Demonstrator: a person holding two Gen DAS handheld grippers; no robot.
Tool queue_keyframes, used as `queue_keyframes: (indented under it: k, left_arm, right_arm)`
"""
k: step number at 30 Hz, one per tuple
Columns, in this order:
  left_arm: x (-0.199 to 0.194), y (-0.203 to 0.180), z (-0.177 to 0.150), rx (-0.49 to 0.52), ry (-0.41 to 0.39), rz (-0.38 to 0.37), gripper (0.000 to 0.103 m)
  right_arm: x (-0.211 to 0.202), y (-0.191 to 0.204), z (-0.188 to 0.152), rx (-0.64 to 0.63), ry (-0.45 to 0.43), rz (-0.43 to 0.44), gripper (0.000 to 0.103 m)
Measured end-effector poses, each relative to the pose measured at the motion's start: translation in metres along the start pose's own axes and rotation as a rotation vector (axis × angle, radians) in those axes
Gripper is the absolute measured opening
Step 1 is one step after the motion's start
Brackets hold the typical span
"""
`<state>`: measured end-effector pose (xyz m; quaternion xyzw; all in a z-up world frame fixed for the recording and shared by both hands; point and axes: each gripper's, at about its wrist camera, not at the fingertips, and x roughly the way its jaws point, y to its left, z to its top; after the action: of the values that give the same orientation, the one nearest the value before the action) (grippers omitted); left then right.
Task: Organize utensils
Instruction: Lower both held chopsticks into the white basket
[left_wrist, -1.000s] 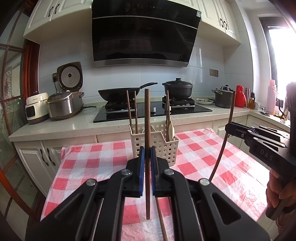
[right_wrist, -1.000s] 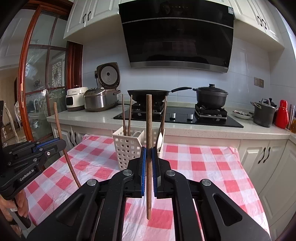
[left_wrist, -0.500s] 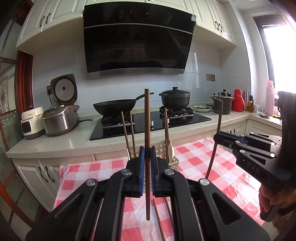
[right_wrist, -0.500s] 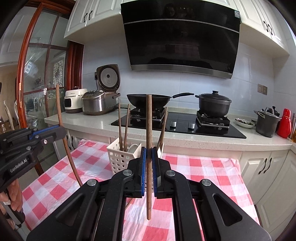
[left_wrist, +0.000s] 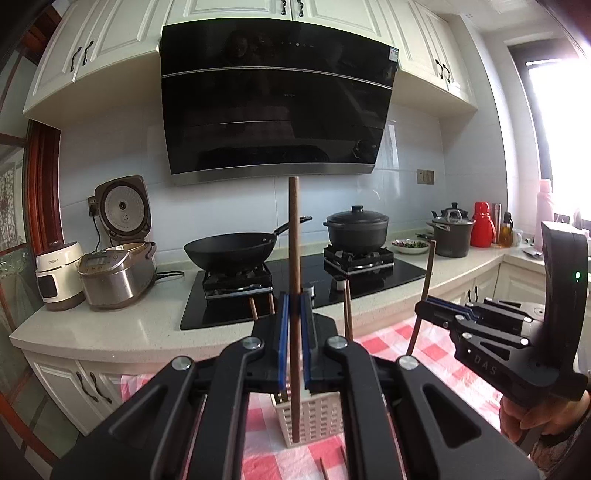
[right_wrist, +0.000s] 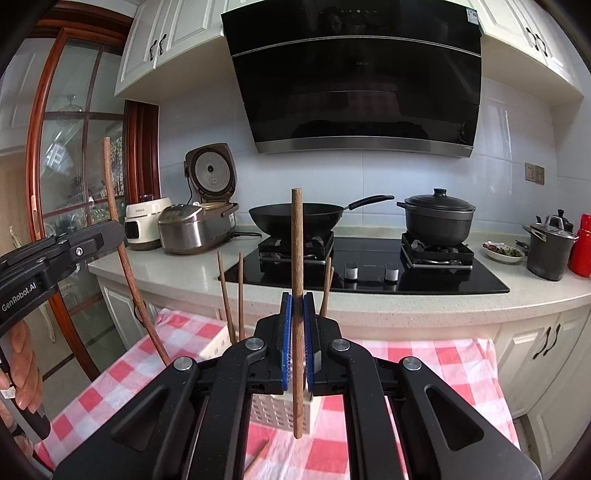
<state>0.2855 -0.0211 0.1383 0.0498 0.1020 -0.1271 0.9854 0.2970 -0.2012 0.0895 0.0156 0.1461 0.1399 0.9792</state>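
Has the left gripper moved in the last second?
Yes. The left gripper has risen: in its own view the white basket has dropped from above the jaws to below them.

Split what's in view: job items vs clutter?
Job: left gripper shut on a chopstick; right gripper shut on another chopstick; white basket.
Clutter: wok, pot, rice cooker, red flask.

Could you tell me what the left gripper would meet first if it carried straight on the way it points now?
Probably the white utensil basket just beyond the left gripper, which is shut on a wooden chopstick. If it passes above the basket, the counter edge comes next; depth is unclear.
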Motion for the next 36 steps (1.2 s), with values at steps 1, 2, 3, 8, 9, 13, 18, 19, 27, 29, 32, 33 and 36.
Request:
queue_keyframes:
  k: [1, 2, 3, 8, 9, 13, 18, 19, 27, 29, 32, 33, 36]
  left_arm:
    - [0.004, 0.002, 0.006, -0.006, -0.002, -0.003, 0.006]
    - [0.009, 0.004, 0.013, -0.012, -0.006, -0.005, 0.006]
    - [0.014, 0.006, 0.019, -0.016, -0.01, -0.008, 0.006]
    - [0.03, 0.009, 0.042, -0.01, -0.034, -0.002, 0.006]
    - [0.032, 0.009, 0.045, -0.01, -0.036, -0.004, 0.006]
    - [0.046, 0.008, 0.044, -0.001, -0.044, 0.019, 0.006]
    - [0.075, 0.016, 0.022, -0.05, 0.005, 0.021, 0.006]
    - [0.079, 0.018, 0.017, -0.058, 0.016, 0.022, 0.006]
    - [0.13, 0.032, -0.028, -0.108, 0.186, -0.01, 0.006]
    - [0.139, 0.033, -0.039, -0.111, 0.222, -0.009, 0.006]
    - [0.148, 0.039, -0.052, -0.127, 0.254, -0.001, 0.006]
    - [0.15, 0.041, -0.055, -0.131, 0.258, 0.002, 0.007]
    - [0.149, 0.045, -0.061, -0.136, 0.261, 0.021, 0.024]
  right_arm:
    - [0.005, -0.001, 0.005, 0.002, -0.001, 0.003, 0.006]
    - [0.01, -0.001, 0.01, 0.004, -0.004, 0.002, 0.006]
    - [0.013, -0.002, 0.014, 0.007, -0.007, 0.001, 0.006]
    - [0.028, -0.006, 0.036, 0.034, -0.026, 0.015, 0.006]
    - [0.031, -0.006, 0.039, 0.036, -0.028, 0.017, 0.006]
    - [0.043, -0.006, 0.043, 0.04, -0.016, 0.021, 0.006]
    - [0.068, -0.007, 0.029, 0.057, 0.04, 0.025, 0.006]
    - [0.073, -0.007, 0.026, 0.061, 0.054, 0.026, 0.006]
    - [0.114, -0.004, -0.004, 0.08, 0.207, 0.047, 0.006]
    - [0.121, -0.002, -0.011, 0.082, 0.229, 0.042, 0.006]
    - [0.129, -0.006, -0.019, 0.104, 0.244, 0.031, 0.007]
    - [0.131, -0.008, -0.02, 0.113, 0.247, 0.032, 0.011]
    - [0.13, -0.013, -0.022, 0.117, 0.238, 0.016, 0.024]
